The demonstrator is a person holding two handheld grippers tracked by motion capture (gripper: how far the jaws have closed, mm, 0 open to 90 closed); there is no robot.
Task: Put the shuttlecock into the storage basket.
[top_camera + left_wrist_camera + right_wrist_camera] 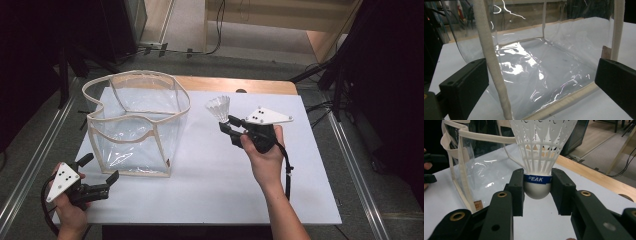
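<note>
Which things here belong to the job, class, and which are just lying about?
In the job:
- shuttlecock, clamped by its cork in the right tongs
- clear bag, open-topped, upright on the table
- left tongs, open, near the bag's front corner

Lying about:
- cables on the floor beyond the table
- dark stand legs at the far right

Both grippers are black – the left gripper point(102, 172) and the right gripper point(231, 127) each have a white three-cornered plate, brass screw holes and a black cable.
</note>
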